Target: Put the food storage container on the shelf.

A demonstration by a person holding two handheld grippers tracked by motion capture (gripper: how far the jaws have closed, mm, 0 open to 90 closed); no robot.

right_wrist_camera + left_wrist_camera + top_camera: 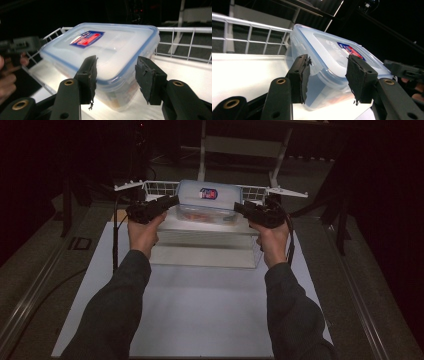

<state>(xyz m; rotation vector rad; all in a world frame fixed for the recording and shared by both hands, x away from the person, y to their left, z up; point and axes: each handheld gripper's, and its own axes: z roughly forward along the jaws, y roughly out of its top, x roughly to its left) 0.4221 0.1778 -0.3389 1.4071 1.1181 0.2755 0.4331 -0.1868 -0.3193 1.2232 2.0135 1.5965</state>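
A clear plastic food box with a blue-edged lid and a red and blue label sits on a raised white shelf. My left gripper is at the box's left end and my right gripper at its right end. In the left gripper view the left gripper is open, and the box sits just beyond its black pads. The right gripper is likewise open in the right gripper view, close before the box. I cannot tell whether any pad touches the box.
White wire railings run along the shelf's back and sides, close behind the box. The shelf stands on a white sheet over a grey table. A pale table frame stands in the dark behind. Cables trail from both grippers.
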